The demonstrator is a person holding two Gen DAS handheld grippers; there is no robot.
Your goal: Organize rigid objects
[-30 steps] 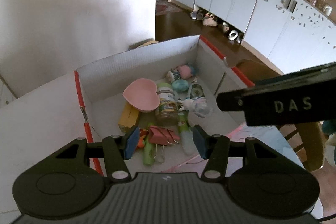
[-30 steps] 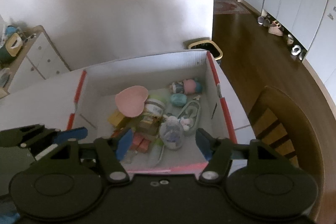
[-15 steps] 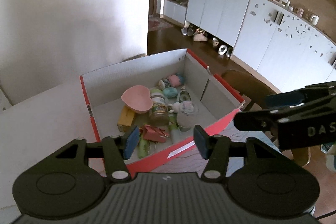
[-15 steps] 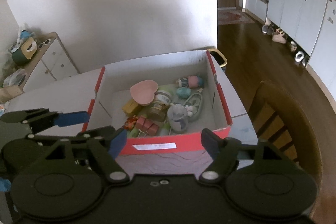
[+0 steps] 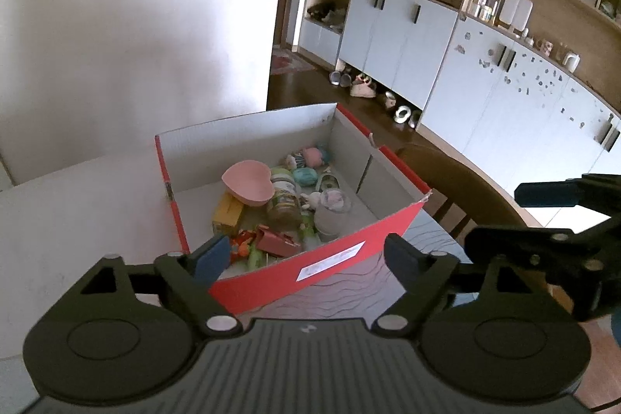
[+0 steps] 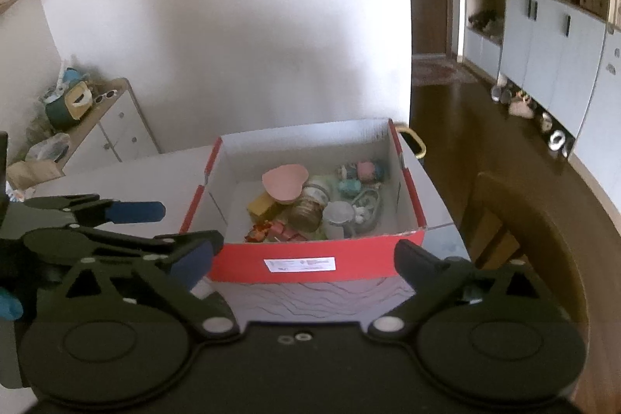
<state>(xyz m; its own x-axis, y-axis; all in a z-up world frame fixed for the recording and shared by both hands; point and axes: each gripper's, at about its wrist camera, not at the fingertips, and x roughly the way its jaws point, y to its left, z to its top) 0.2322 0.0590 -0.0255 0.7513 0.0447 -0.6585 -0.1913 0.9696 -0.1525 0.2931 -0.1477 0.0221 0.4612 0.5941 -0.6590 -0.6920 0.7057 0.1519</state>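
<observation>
**Both grippers clear of the box, jaws opening on nothing**

The red cardboard box [image 5: 318, 258] stands on the desk [image 5: 77, 212] with its open top up, so all contents stay reachable from above. The rigid objects lie loose inside, crowded toward the near and right part of the floor. The pink heart-shaped dish [image 5: 248, 183] leans on top of the yellow block [image 5: 227, 216] and against the glass jar [image 5: 285, 200], which suggests the items were dropped in rather than arranged. A grey cup [image 5: 330, 216] stands beside the jar, and a red folded piece [image 5: 275, 241] lies near the front wall.

The left gripper [image 5: 306, 255] hangs in front of the box, angled down toward it. Its jaws are spreading, with nothing between them. The right gripper [image 6: 306, 258] sits at a similar stand-off and angle; its jaws are also opening, wide, and hold nothing. Each gripper shows at the edge of the other's view. Judged from this, no item is being carried at this moment.

Limits of visibility:
1. The near wall of the box hides the front strip of its floor in both views.
2. The small items at the far right corner [image 5: 310, 158] are too small to identify; they read as pastel toys.
3. The label [image 6: 299, 264] on the front wall is unreadable.
4. The wooden chair [image 6: 543, 239] is cut off by the frame edge.
5. No hand of the person is visible.
</observation>
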